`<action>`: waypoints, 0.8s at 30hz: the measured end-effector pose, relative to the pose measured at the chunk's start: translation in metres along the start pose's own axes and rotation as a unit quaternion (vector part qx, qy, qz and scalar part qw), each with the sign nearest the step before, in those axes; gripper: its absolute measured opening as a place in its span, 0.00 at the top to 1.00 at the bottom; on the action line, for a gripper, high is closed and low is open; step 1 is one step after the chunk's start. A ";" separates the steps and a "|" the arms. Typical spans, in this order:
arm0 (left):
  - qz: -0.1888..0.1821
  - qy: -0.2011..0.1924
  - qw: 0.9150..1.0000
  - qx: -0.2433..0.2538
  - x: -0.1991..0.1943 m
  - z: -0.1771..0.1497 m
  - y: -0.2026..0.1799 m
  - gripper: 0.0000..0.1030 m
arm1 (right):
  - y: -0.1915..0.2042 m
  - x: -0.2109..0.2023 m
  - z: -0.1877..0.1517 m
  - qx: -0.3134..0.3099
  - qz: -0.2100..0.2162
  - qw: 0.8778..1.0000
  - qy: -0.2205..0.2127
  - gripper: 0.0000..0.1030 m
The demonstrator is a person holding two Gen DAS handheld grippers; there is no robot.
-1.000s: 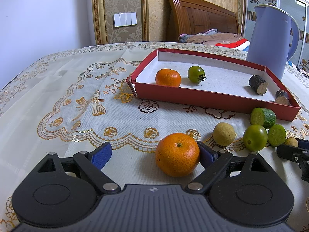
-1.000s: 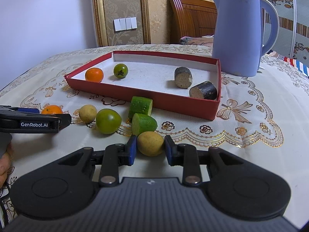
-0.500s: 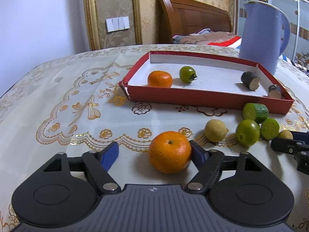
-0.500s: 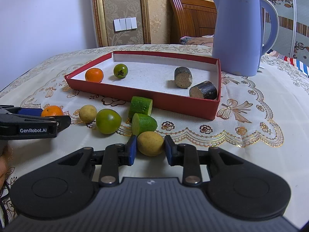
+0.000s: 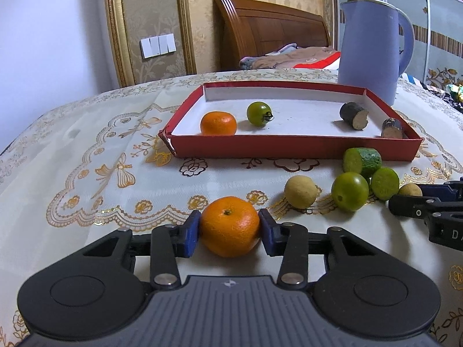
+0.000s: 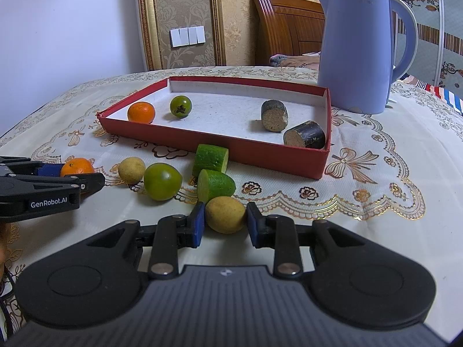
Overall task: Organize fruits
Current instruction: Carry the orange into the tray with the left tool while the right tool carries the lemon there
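My left gripper [image 5: 230, 230] is shut on an orange mandarin [image 5: 230, 225], low over the tablecloth. My right gripper [image 6: 225, 221] has both blue pads against a small tan fruit [image 6: 225, 214], which rests on the cloth. A red tray [image 5: 289, 147] stands behind, holding a second mandarin [image 5: 218, 123], a green tomato [image 5: 258, 113] and two dark cane pieces [image 5: 353, 115]. In front of the tray lie another tan fruit [image 5: 300, 191], a green tomato [image 5: 349, 191] and two cucumber pieces [image 5: 361, 160]. The left gripper also shows in the right wrist view [image 6: 86, 179].
A tall blue kettle [image 6: 358, 49] stands behind the tray's right corner. The table has an embroidered white cloth [image 5: 86, 144]. A wooden headboard [image 5: 269, 31] and a wall are beyond the table's far edge.
My left gripper's jaws have closed from wide open onto the mandarin. The right gripper and its tan fruit have not moved.
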State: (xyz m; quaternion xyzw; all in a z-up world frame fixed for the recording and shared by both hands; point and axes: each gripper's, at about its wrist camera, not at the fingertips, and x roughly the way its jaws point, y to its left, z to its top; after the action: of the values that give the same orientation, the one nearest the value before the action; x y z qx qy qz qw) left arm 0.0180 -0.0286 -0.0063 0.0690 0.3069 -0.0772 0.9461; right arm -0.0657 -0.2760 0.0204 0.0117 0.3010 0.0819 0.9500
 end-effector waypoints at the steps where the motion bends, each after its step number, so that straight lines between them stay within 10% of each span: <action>1: 0.001 0.000 1.000 0.001 0.000 0.000 0.000 0.60 | 0.000 0.000 0.000 0.000 0.000 1.000 0.000 0.72; 24: 0.012 0.000 1.000 -0.010 0.001 0.001 0.004 0.60 | -0.002 -0.012 -0.001 0.011 -0.004 0.999 -0.031 0.72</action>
State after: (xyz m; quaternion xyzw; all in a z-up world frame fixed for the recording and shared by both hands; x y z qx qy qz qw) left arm 0.0198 -0.0248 -0.0059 0.0630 0.3064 -0.0630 0.9477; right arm -0.0756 -0.2795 0.0262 0.0237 0.2726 0.0745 0.9590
